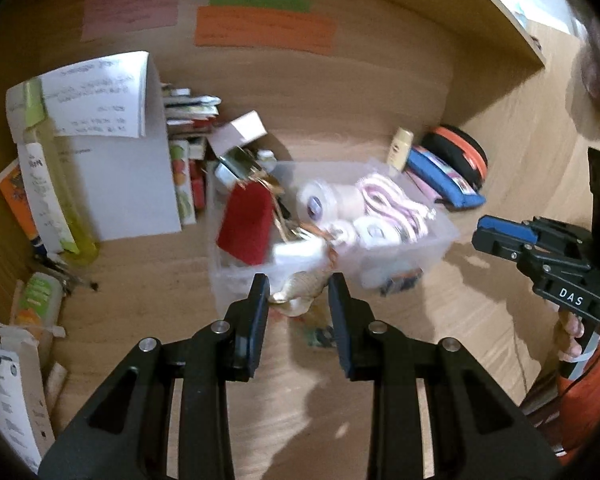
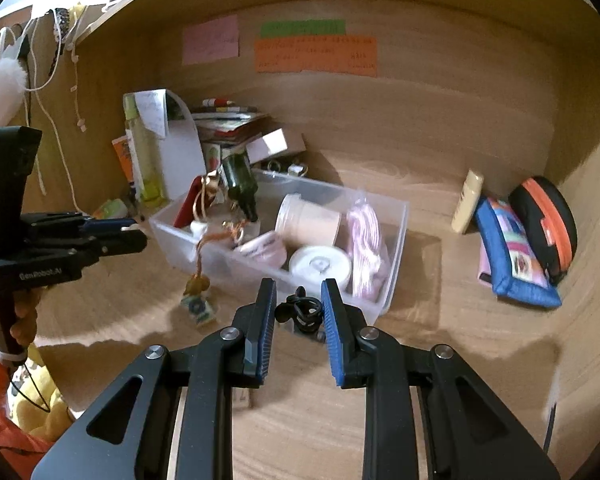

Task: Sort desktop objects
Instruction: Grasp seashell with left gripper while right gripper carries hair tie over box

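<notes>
Wood surface (image 2: 440,360): I see it carrying a clear plastic bin (image 2: 396,240), with clutter stacked at the back left.
Bin contents: tape rolls (image 2: 320,266), a pink-and-white bundle (image 2: 364,248), a dark green bottle (image 2: 240,180) leaning at the left end, a red card (image 1: 246,222).
Left hand-held gripper (image 1: 299,294): fingers spread, poised just before the bin's near wall; I make out a pale gold tassel (image 1: 300,290) showing in the gap between them, but whether it touches either finger I cannot tell.
Right hand-held gripper (image 2: 299,294): blue-padded fingers spread, a small black clip (image 2: 302,312) lying on the surface between the tips, close to the bin's front wall; contact not clear to me.
Trinket on a cord (image 2: 198,298): on the surface just left of the bin, cord trailing up over the rim.
Right of bin: cream tube (image 2: 466,202) standing, blue pouch (image 2: 516,256), black case with orange zip (image 2: 548,224), all near the side wall.
Back wall: pink note (image 2: 210,40), green note (image 2: 302,28), orange note (image 2: 316,56).
</notes>
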A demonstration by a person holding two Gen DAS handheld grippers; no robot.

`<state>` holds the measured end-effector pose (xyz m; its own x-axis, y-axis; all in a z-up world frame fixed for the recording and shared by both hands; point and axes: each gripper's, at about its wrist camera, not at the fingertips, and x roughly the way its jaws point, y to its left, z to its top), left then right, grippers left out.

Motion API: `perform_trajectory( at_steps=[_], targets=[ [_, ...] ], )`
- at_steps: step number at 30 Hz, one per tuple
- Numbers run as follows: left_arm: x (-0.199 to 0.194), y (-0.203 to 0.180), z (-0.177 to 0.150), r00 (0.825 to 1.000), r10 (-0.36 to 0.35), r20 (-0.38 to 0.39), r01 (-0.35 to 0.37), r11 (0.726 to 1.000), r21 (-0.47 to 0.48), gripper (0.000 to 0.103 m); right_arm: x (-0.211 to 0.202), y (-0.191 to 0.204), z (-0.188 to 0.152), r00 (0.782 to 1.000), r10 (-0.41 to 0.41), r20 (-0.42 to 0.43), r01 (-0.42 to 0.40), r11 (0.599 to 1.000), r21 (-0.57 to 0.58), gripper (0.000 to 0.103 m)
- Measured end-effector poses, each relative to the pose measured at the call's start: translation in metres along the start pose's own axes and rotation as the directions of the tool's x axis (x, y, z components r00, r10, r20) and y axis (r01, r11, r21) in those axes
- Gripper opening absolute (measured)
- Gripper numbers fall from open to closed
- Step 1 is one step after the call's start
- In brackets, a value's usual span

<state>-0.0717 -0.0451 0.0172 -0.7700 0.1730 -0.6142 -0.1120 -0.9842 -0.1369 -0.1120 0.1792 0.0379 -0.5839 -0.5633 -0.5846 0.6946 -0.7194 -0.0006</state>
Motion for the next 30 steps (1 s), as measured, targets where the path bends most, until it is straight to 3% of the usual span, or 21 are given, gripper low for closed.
perform_trajectory(
  at_steps=[12,30],
  targets=[
    [0.031,0.031,0.019,1.000,0.020,-0.017,-0.020,0.999,-0.049,0.030,0.044,-0.011,0.020,0.999,0.008,-0.044,-0.008,1.000,0.003,0.021],
    [0.052,0.030,0.021,0.999,0.013,-0.043,-0.015,0.999,-0.033,0.030,0.075,-0.028,0.010,0.991,-0.027,-0.128,0.033,0.998,0.045,0.021]
  ],
)
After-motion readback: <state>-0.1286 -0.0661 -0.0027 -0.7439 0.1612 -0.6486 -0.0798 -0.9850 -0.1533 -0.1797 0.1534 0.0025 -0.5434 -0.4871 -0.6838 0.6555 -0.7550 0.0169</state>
